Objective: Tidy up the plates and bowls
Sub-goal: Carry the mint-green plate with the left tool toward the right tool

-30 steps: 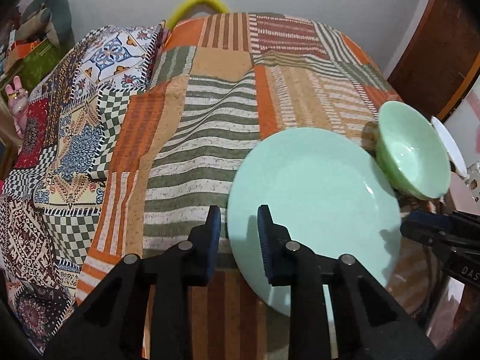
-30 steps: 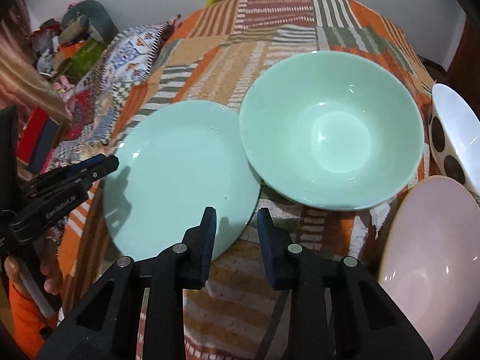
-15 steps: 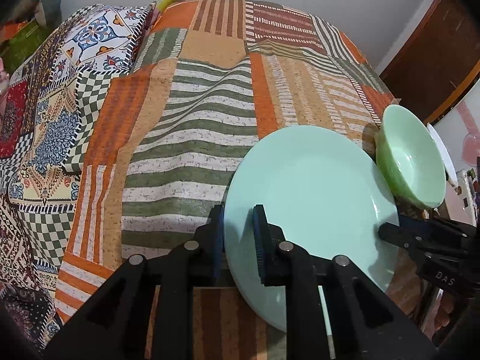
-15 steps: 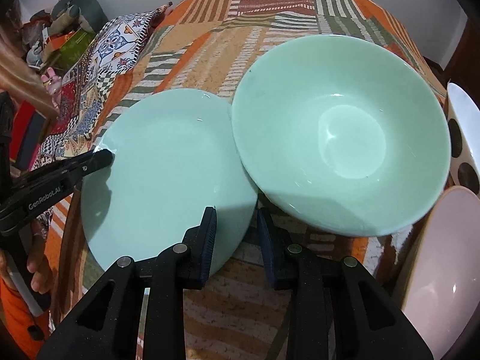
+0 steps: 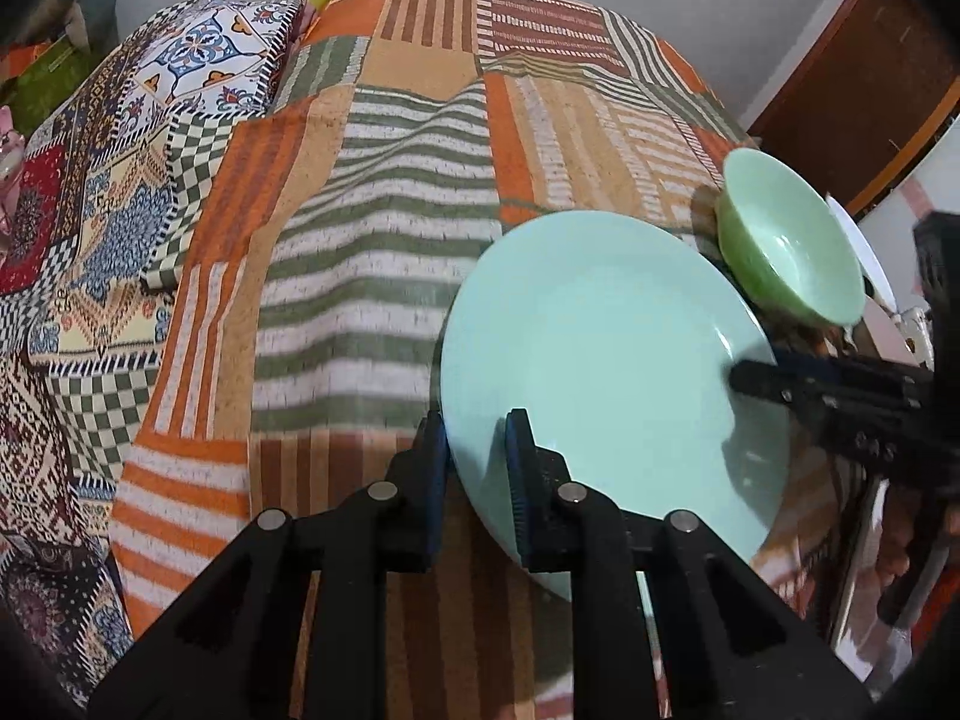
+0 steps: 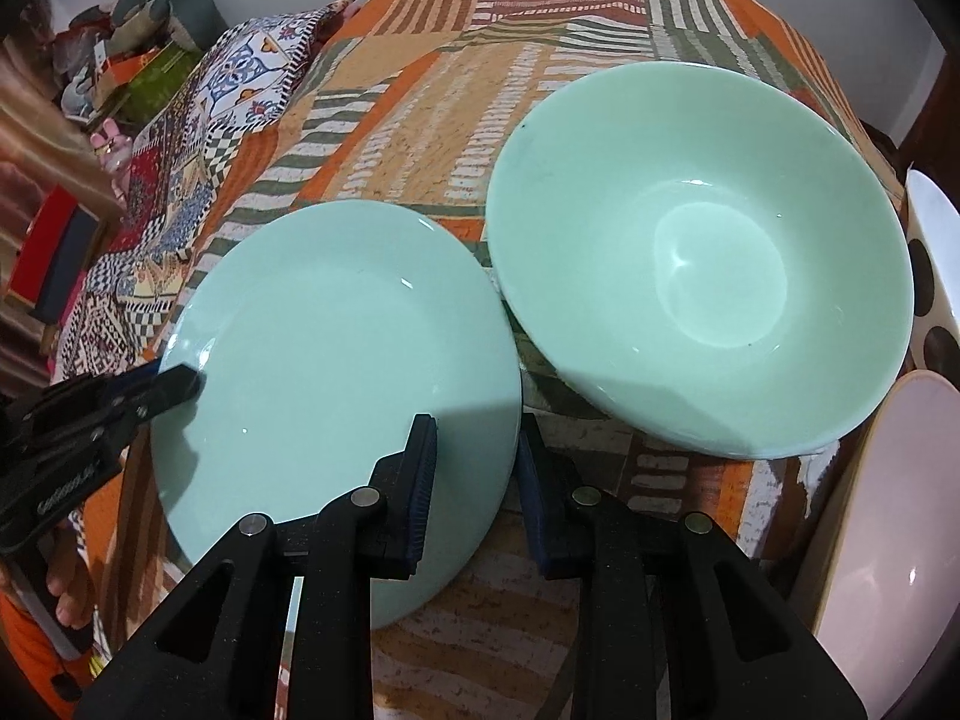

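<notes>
A mint green plate point(image 5: 606, 348) point(image 6: 336, 348) lies on the striped patchwork cloth point(image 5: 372, 240), and both grippers grip it at opposite rims. My left gripper point(image 5: 474, 426) is shut on its left rim, one finger outside the edge and one on the plate's face. My right gripper point(image 6: 477, 426) straddles the right rim the same way, its pads against the plate; its jaws are opening slightly. Each gripper's tip shows in the other's view, the right gripper point(image 5: 744, 375) and the left gripper point(image 6: 180, 384). A mint green bowl point(image 6: 702, 264) point(image 5: 786, 246) sits upright just right of the plate, almost touching it.
A white bowl with dark dots point(image 6: 930, 276) and a pale pink dish point(image 6: 888, 516) stand at the right edge. A patterned pillow point(image 5: 198, 60) lies at the far left. A person's hand point(image 6: 60, 588) holds the left gripper. A brown door point(image 5: 852, 90) is at the back right.
The left gripper's jaws narrowed onto the plate's left rim. The right gripper came closer and now straddles the right rim. The bowl has not moved.
</notes>
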